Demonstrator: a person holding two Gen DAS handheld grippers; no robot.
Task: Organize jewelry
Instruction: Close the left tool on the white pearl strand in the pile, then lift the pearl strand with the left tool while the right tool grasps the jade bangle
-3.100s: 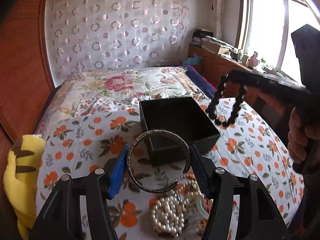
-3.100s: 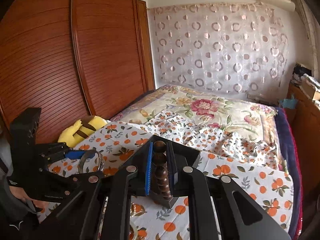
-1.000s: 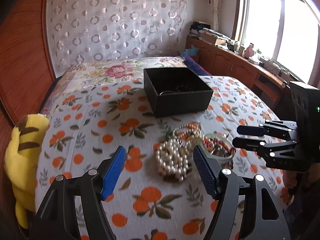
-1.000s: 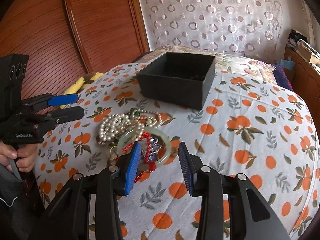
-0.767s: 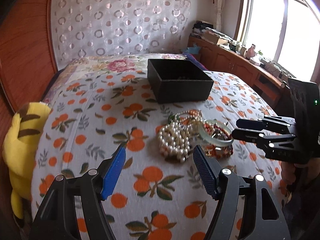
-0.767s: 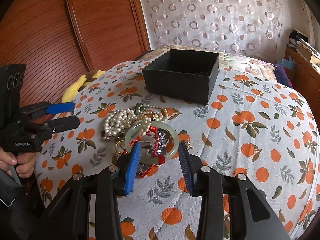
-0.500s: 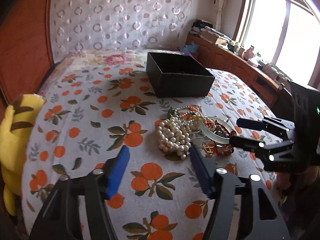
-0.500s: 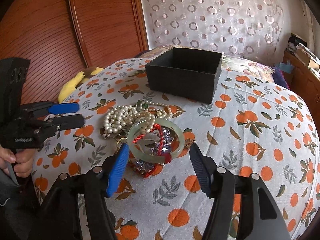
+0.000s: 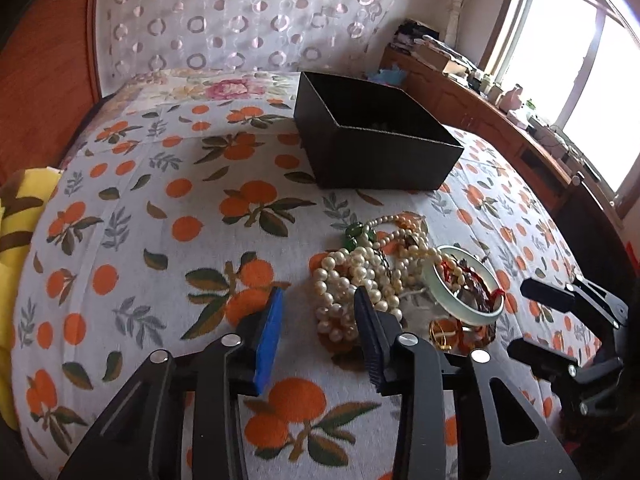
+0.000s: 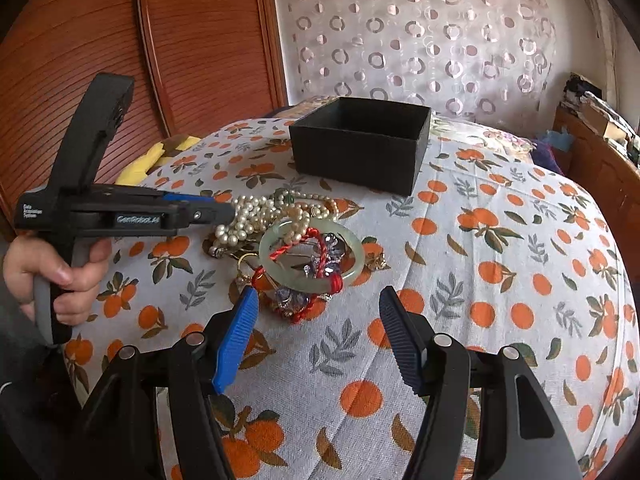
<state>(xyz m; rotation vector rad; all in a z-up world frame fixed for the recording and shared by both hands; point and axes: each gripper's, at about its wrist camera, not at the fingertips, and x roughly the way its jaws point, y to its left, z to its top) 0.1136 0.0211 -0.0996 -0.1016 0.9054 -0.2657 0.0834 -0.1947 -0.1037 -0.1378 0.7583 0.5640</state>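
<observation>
A jewelry pile lies on the orange-print bedspread: white pearl strands (image 9: 352,280) (image 10: 256,212), a pale green jade bangle (image 9: 460,292) (image 10: 312,256) and a red cord piece (image 10: 316,272). A black open box (image 9: 376,148) (image 10: 360,152) stands beyond the pile. My left gripper (image 9: 318,300) is open and empty, its fingers straddling the near edge of the pearls; it also shows from the side in the right wrist view (image 10: 216,210). My right gripper (image 10: 318,300) is open wide and empty, just short of the bangle; it shows at the right of the left wrist view (image 9: 532,320).
A yellow plush toy (image 9: 16,216) lies at the bed's left edge. A wooden wardrobe (image 10: 120,40) stands to the left. A wooden counter with clutter (image 9: 500,120) runs under the window on the right. A patterned curtain (image 10: 420,40) hangs behind.
Both grippers released a silver bangle and dark bead strand held earlier and came back to the pile. Over the last second both moved closer to it; the left narrowed, the right opened wider.
</observation>
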